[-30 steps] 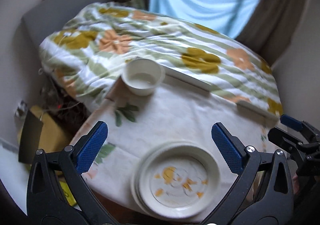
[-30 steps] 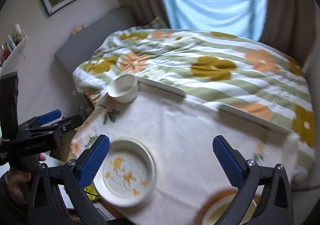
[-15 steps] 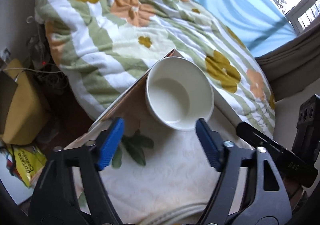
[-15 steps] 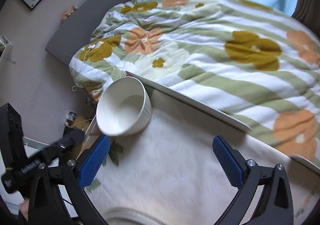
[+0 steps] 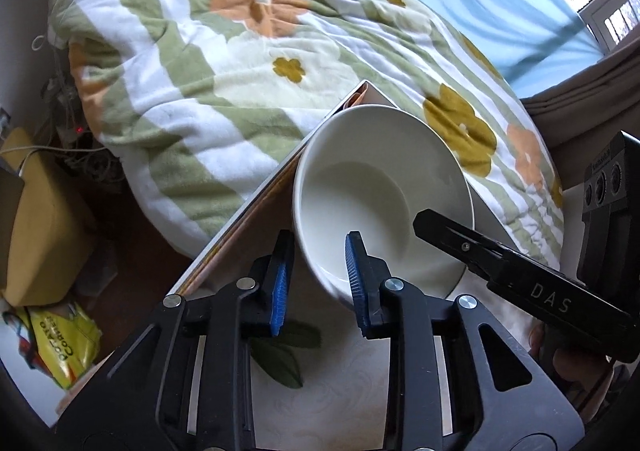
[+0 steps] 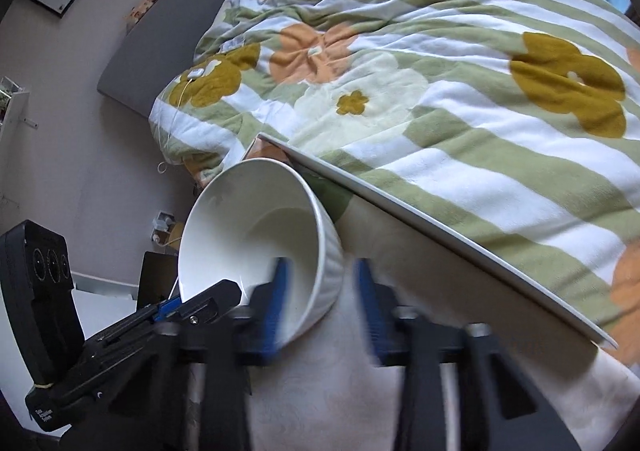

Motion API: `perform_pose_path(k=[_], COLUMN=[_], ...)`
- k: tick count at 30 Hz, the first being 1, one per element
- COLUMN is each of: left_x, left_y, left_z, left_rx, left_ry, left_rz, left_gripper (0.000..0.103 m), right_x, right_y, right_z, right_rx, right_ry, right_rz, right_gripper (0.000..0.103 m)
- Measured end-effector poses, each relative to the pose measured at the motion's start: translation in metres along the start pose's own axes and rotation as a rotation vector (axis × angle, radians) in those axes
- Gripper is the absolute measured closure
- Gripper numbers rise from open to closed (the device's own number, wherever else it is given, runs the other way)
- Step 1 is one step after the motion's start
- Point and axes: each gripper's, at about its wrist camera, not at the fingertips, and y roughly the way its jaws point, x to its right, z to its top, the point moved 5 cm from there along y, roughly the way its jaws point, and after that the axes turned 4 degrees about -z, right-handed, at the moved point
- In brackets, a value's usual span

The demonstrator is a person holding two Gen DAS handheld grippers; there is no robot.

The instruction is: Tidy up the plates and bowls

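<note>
A plain white bowl (image 5: 380, 211) stands at the far left corner of the table, also seen in the right wrist view (image 6: 256, 235). My left gripper (image 5: 319, 237) straddles its near-left rim, one blue pad outside, one inside. Its jaws are closing, and the pads hold the bowl's wall between them. My right gripper (image 6: 322, 265) straddles the near-right rim, blurred. Its jaws are closing with the wall between them, and a gap shows at the outer pad. The right gripper's black finger (image 5: 500, 263) crosses the bowl's right side. No plate is in view.
The table wears a cream leaf-print cloth (image 5: 340, 391), and its edge runs just behind the bowl. A floral quilt on a bed (image 5: 240, 51) lies beyond it. On the floor to the left are a brown box (image 5: 36, 219) and a yellow snack bag (image 5: 68, 347).
Both grippers came forward and down, away from the plate, to the bowl at the table's far corner. Both sets of jaws went from wide open to narrow around the bowl's rim.
</note>
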Motion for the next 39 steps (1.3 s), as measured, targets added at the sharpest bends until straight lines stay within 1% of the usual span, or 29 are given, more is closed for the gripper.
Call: perform_pose_path(k=[1, 3, 8, 12, 16, 20, 23, 25, 27, 28, 30, 31, 33, 35, 36, 37, 39], left_x=[0.0, 0.0, 0.003, 0.011, 0.028, 0.052, 0.079, 0.1, 0.118, 0.131, 0.15, 0.165, 0.184, 0.208, 0.214, 0.225, 0.241], left_y=[0.001, 0.001, -0.002, -0.013, -0.035, -0.065, -0.09, -0.107, -0.12, -0.129, -0.138, -0.145, -0.152, -0.159, -0.16, -0.162, -0.162], left_z=[0.001, 0.001, 0.003, 0.003, -0.003, -0.017, -0.039, -0.06, -0.079, -0.095, -0.116, -0.133, -0.156, -0.189, -0.198, -0.215, -0.239], left_rx=[0.0, 0.0, 0.013, 0.04, 0.073, 0.099, 0.098, 0.101, 0.104, 0.103, 0.098, 0.094, 0.087, 0.075, 0.069, 0.057, 0.037], left_ry=[0.001, 0.004, 0.047, 0.088, 0.148, 0.196, 0.247, 0.275, 0.301, 0.322, 0.354, 0.381, 0.415, 0.453, 0.463, 0.477, 0.496], left_rz=[0.0, 0.002, 0.03, 0.041, 0.048, 0.037, 0.023, 0.009, 0.002, -0.007, -0.023, -0.036, -0.05, -0.078, -0.087, -0.105, -0.127], left_gripper=[0.079, 0.079, 0.079, 0.079, 0.079, 0.079, 0.079, 0.079, 0.079, 0.079, 0.079, 0.079, 0.079, 0.079, 0.079, 0.079, 0.079], right_x=[-0.001, -0.002, -0.006, -0.008, -0.01, -0.013, -0.012, -0.008, -0.001, 0.003, 0.013, 0.02, 0.031, 0.041, 0.048, 0.053, 0.067], right_y=[0.001, 0.001, 0.0, -0.005, -0.025, -0.065, -0.098, -0.124, -0.151, -0.161, -0.187, -0.202, -0.224, -0.244, -0.256, -0.264, -0.282], right_z=[0.0, 0.001, 0.0, -0.003, -0.01, -0.024, -0.043, -0.059, -0.083, -0.092, -0.118, -0.132, -0.156, -0.179, -0.193, -0.204, -0.23], right_rx=[0.0, 0.004, 0.015, 0.038, 0.084, 0.148, 0.183, 0.212, 0.238, 0.245, 0.26, 0.27, 0.287, 0.301, 0.309, 0.314, 0.321], right_ry=[-0.002, -0.013, -0.039, -0.038, -0.027, -0.007, 0.013, 0.035, 0.06, 0.072, 0.1, 0.115, 0.14, 0.158, 0.17, 0.179, 0.203], right_rz=[0.006, -0.005, -0.036, -0.034, -0.032, -0.033, -0.05, -0.062, -0.068, -0.071, -0.086, -0.098, -0.118, -0.141, -0.157, -0.168, -0.195], right_gripper=[0.083, 0.083, 0.083, 0.083, 0.083, 0.083, 0.083, 0.083, 0.083, 0.083, 0.083, 0.083, 0.083, 0.083, 0.083, 0.083, 0.083])
